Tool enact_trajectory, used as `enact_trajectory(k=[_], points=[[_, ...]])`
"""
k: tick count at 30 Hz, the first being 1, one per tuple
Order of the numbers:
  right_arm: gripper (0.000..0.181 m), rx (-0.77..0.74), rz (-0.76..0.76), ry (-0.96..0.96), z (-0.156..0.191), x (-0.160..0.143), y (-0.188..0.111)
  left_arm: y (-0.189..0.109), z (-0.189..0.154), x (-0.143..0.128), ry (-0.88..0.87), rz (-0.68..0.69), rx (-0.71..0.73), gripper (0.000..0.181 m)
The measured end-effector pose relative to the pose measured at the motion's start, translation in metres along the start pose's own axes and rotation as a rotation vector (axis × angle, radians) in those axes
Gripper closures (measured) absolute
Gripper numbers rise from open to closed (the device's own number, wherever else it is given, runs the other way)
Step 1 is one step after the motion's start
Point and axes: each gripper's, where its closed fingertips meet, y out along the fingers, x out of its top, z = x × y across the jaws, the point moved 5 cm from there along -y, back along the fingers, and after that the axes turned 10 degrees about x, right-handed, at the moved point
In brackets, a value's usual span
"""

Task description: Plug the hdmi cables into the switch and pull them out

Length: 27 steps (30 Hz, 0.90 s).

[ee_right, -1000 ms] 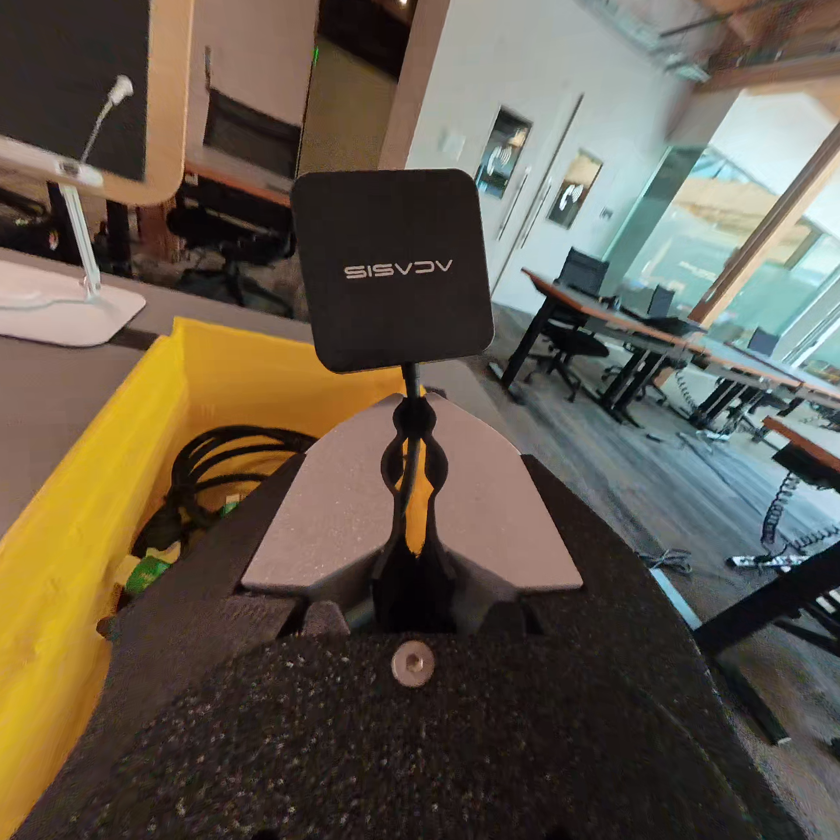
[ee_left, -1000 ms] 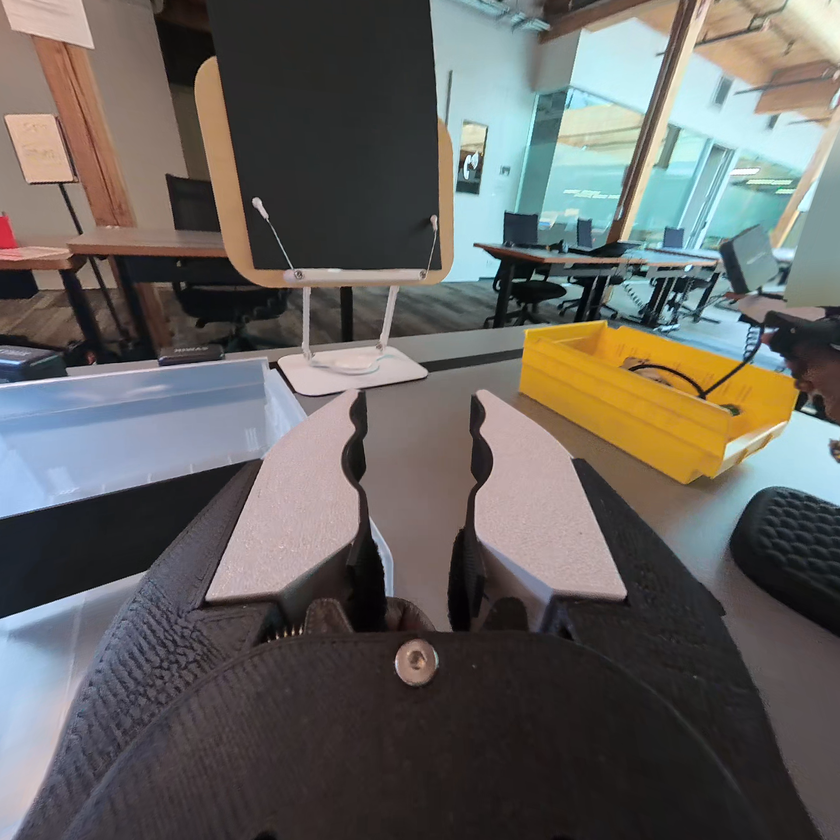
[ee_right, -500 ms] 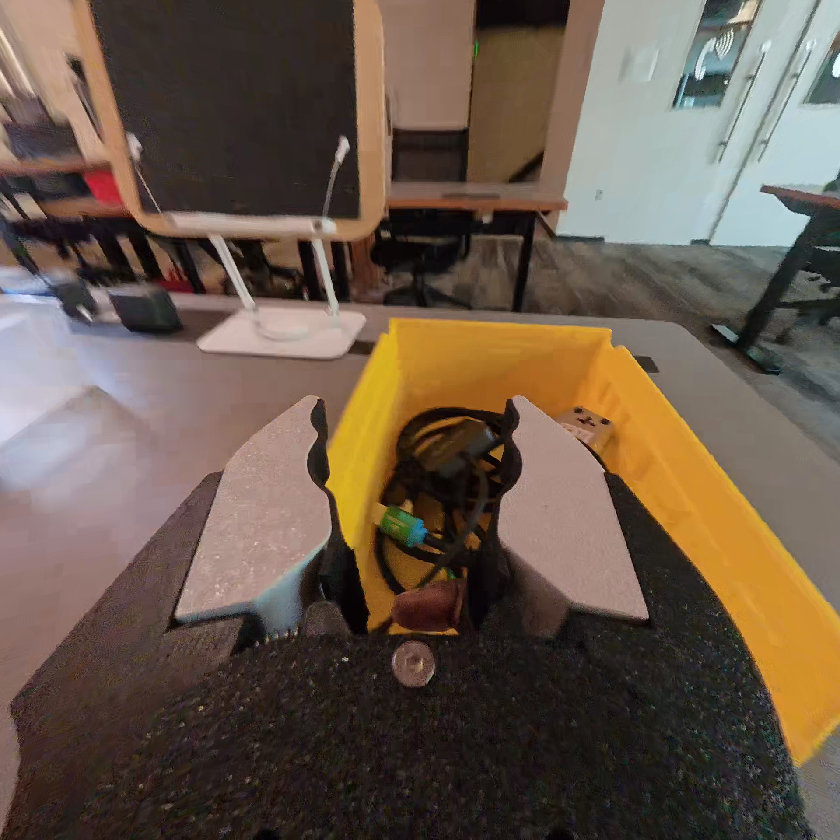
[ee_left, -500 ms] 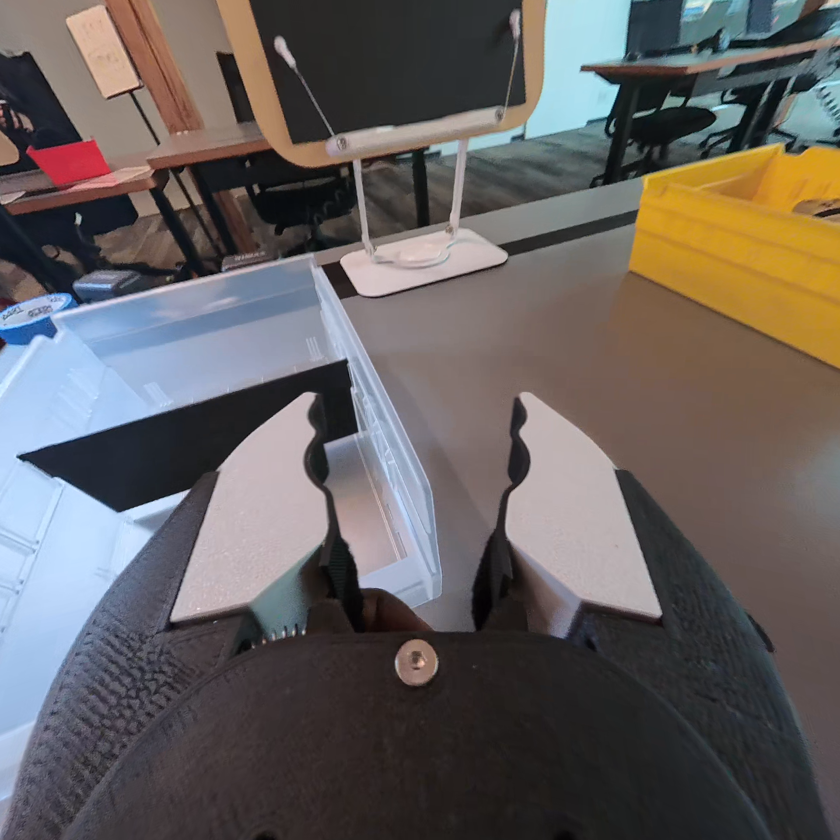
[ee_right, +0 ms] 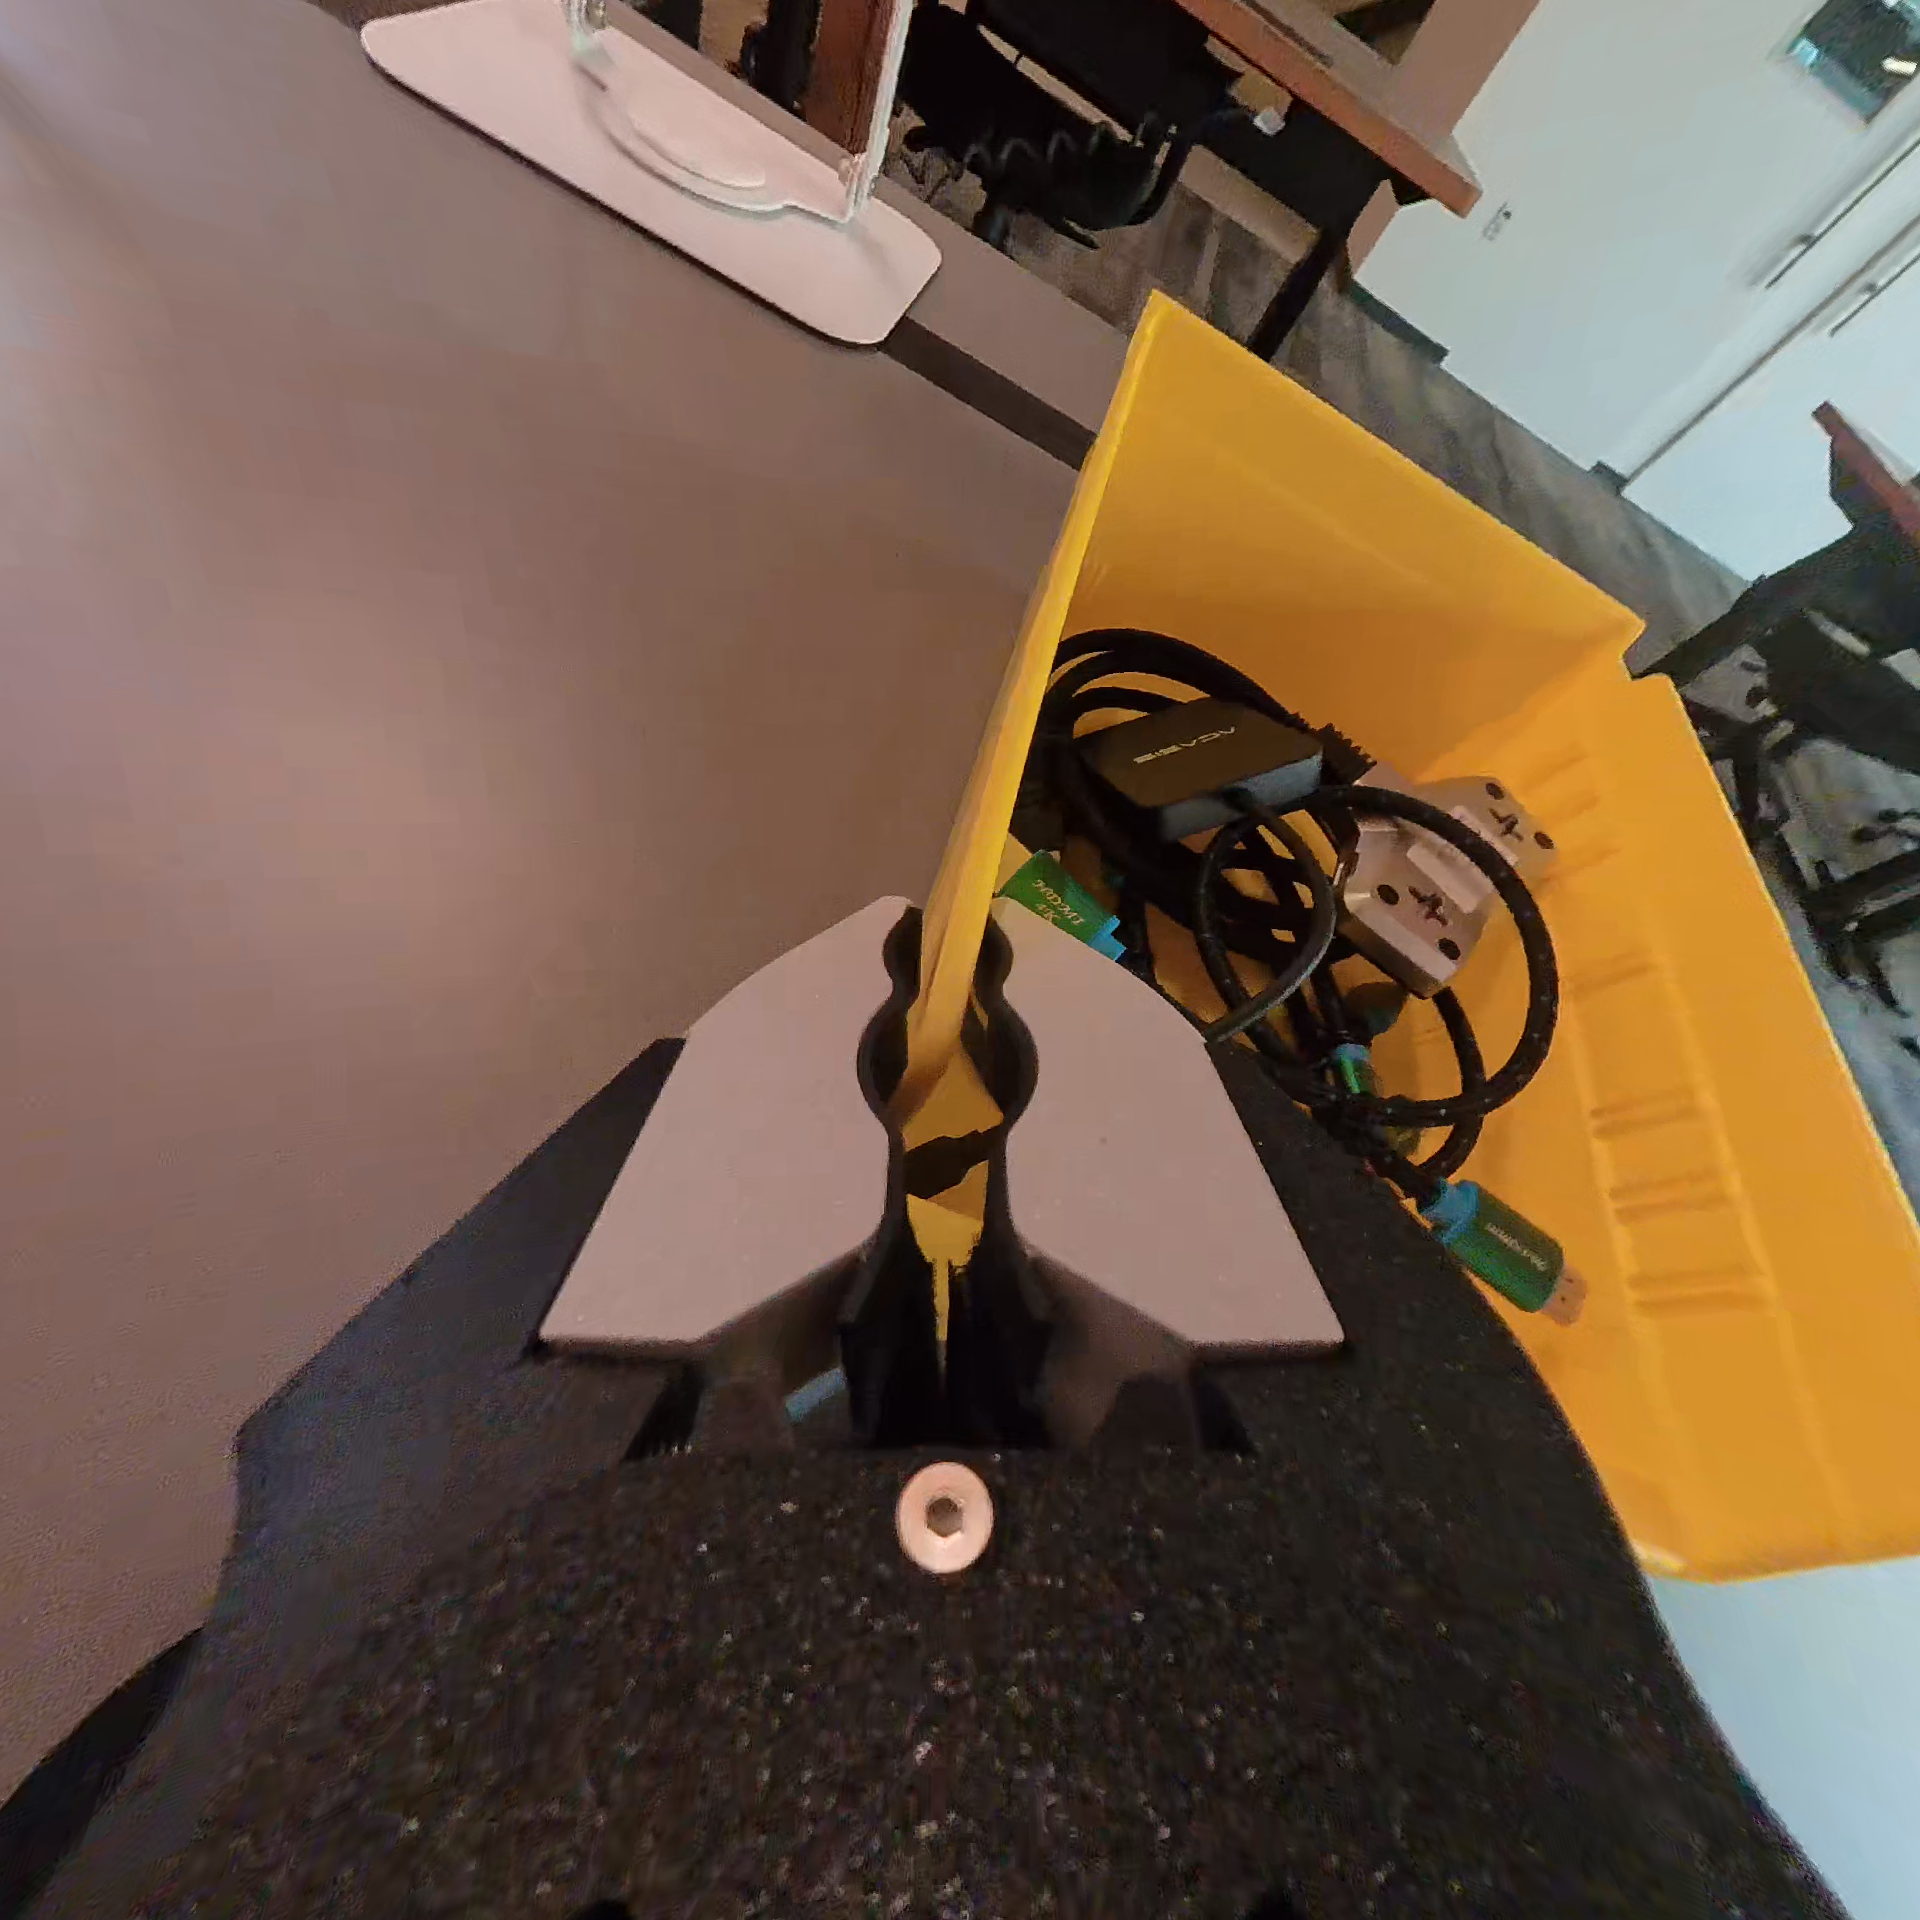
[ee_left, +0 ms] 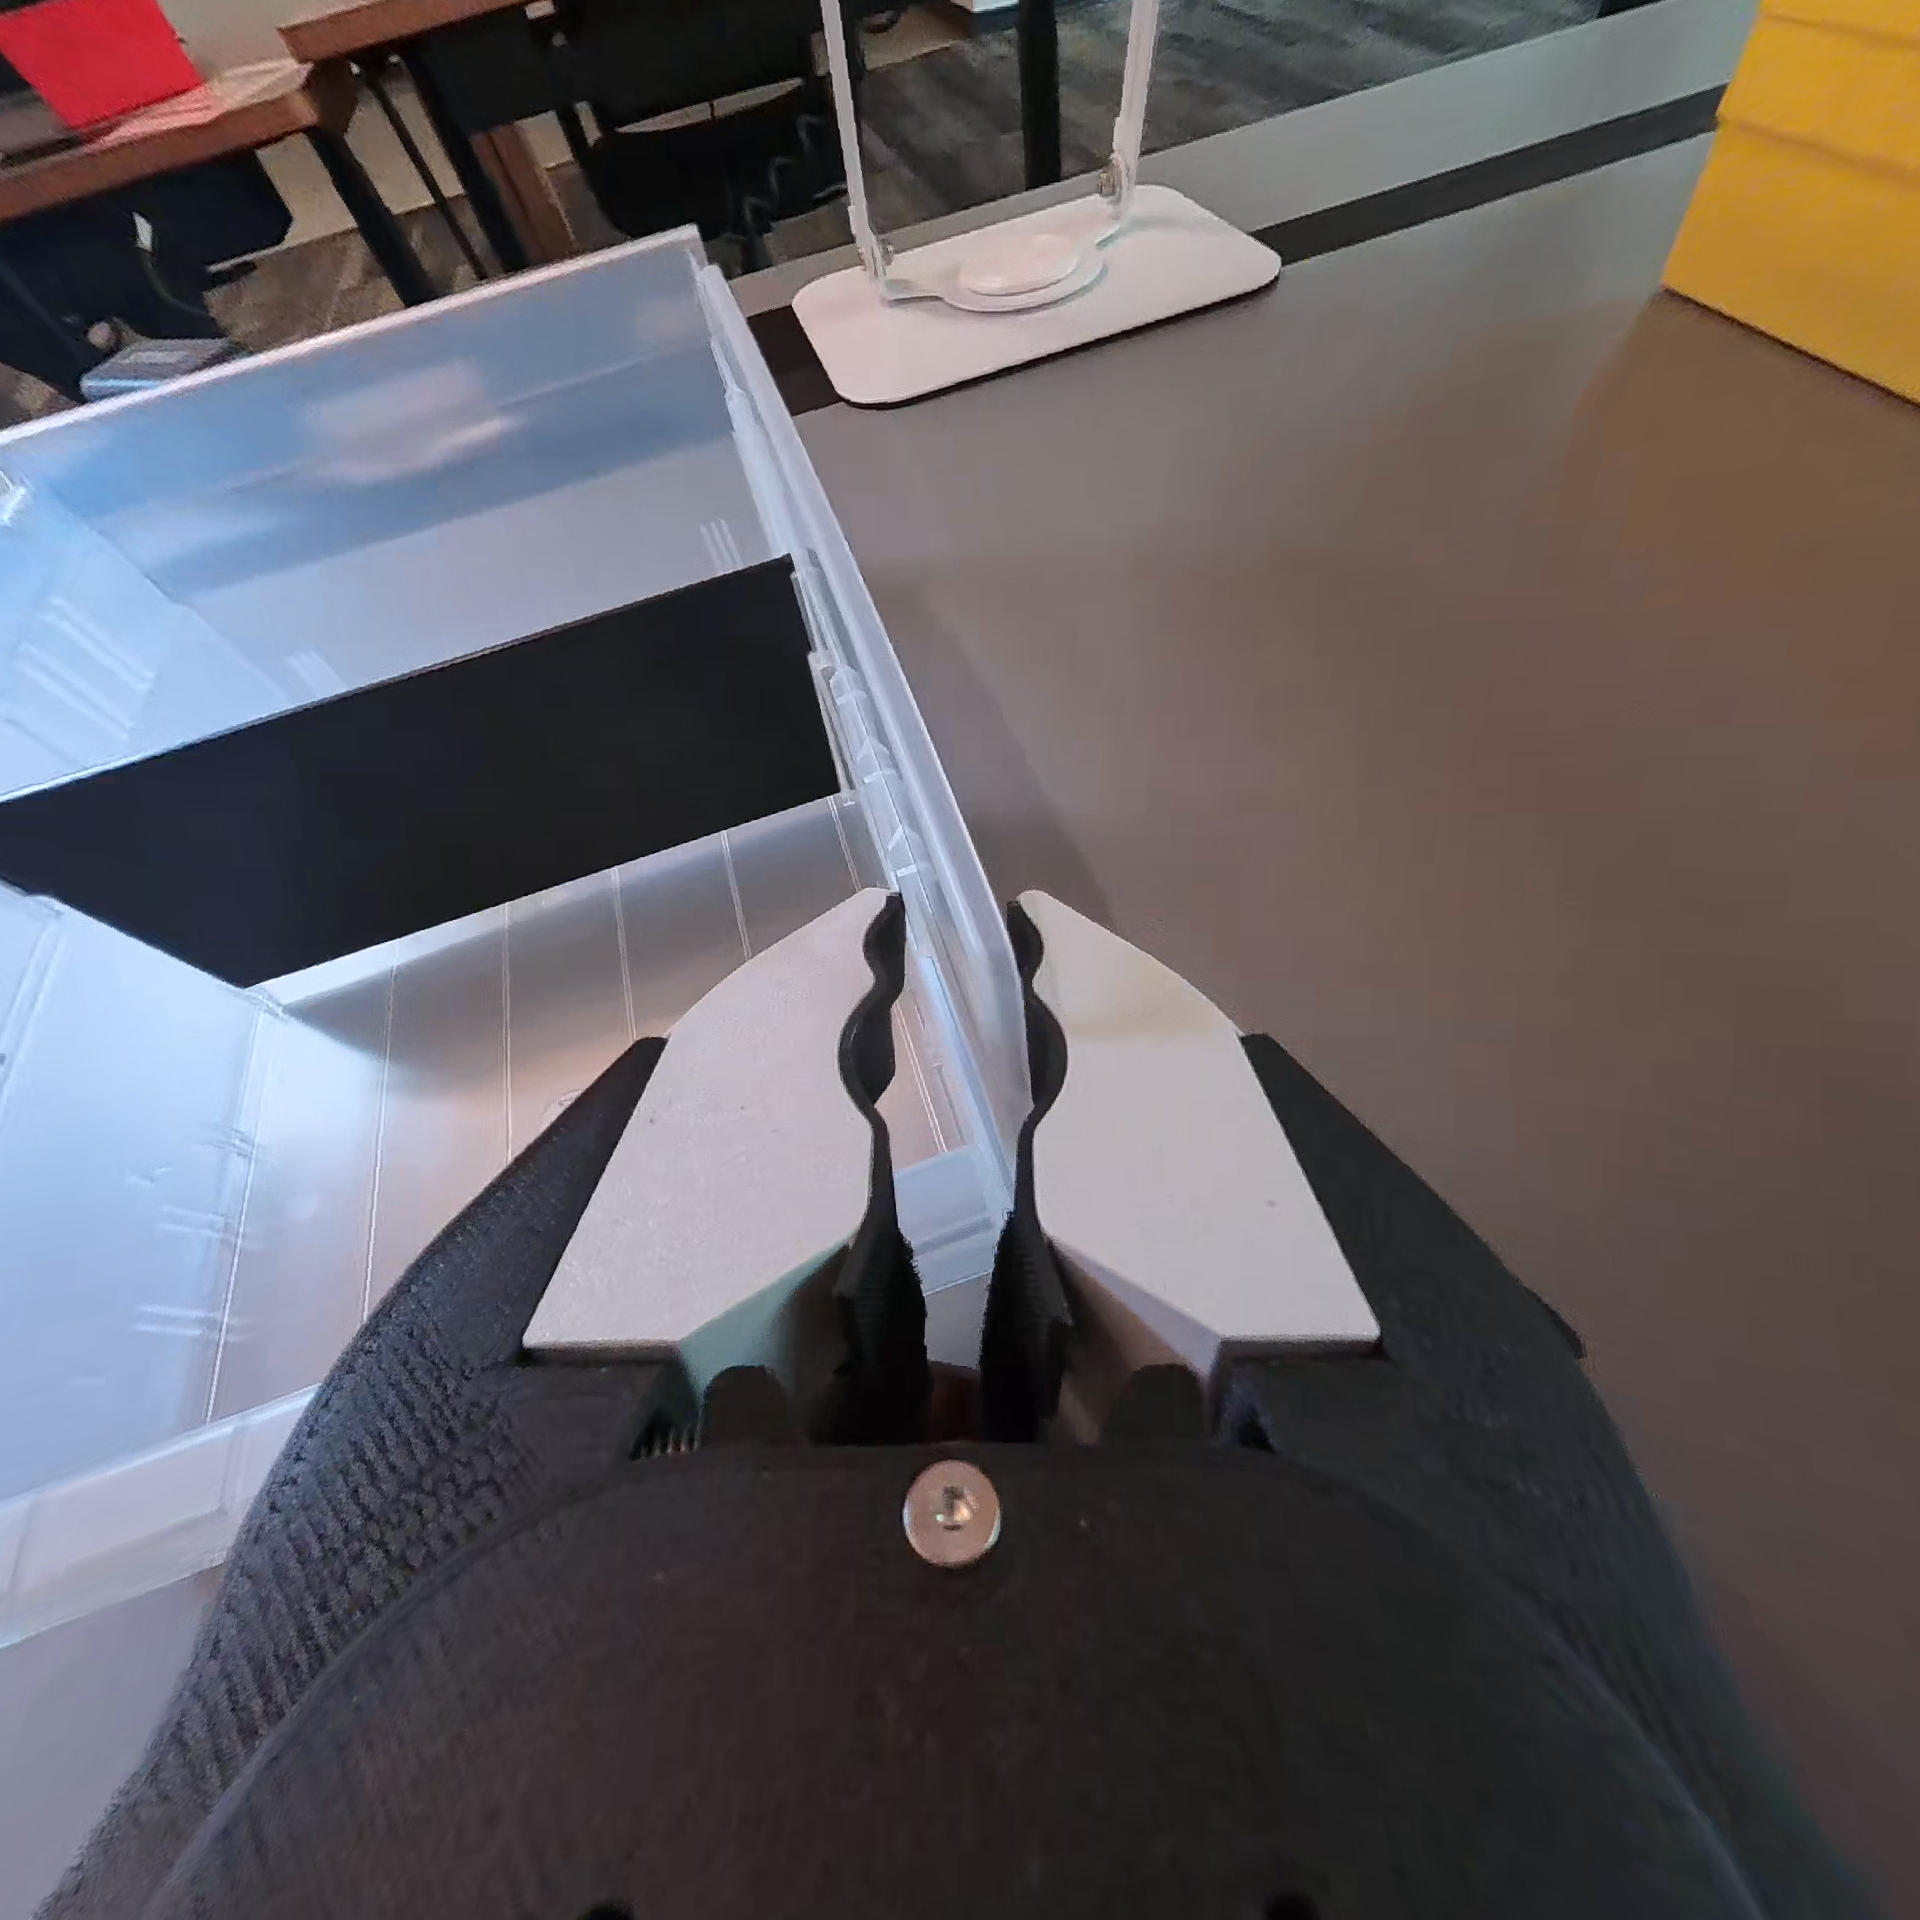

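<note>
The black HDMI switch [ee_right: 1205,762] lies in the yellow bin [ee_right: 1288,520] on a tangle of black braided HDMI cables [ee_right: 1486,1060] with green plugs [ee_right: 1496,1262]. My right gripper [ee_right: 948,940] is shut on the bin's left wall near its front corner. My left gripper [ee_left: 956,914] is shut on the right wall of a clear plastic bin [ee_left: 873,717] at its near corner. A corner of the yellow bin shows at the far right of the left wrist view [ee_left: 1829,208].
A black divider [ee_left: 416,769] crosses the clear bin. A white stand base [ee_left: 1039,301] sits at the back of the grey table [ee_left: 1403,727]; it also shows in the right wrist view [ee_right: 665,177]. A metal block [ee_right: 1434,883] lies in the yellow bin. Desks and chairs stand behind.
The right gripper let go of the switch cable, dropped the switch into the yellow bin, then shut on the bin's left wall. The left gripper moved down left and shut on the clear bin's wall.
</note>
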Motion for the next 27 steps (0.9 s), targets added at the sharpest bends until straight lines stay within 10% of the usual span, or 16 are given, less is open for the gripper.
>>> enact_trajectory(k=[16,20,24,27], points=[[0.168,0.368,-0.180,0.020,0.079,0.029,-0.001,0.005,-0.030,0.011,0.150,-0.091,-0.173,0.175],[0.145,0.549,-0.278,0.008,0.097,0.040,-0.009,-0.017,-0.023,0.044,0.022,-0.351,-0.096,0.121],[0.111,0.480,-0.583,0.103,0.054,0.064,-0.041,-0.064,-0.025,0.085,-0.279,-0.749,-0.119,0.118],[0.097,0.139,-0.637,0.249,-0.022,0.051,-0.049,-0.069,-0.055,0.095,-0.384,-0.755,-0.266,0.106]])
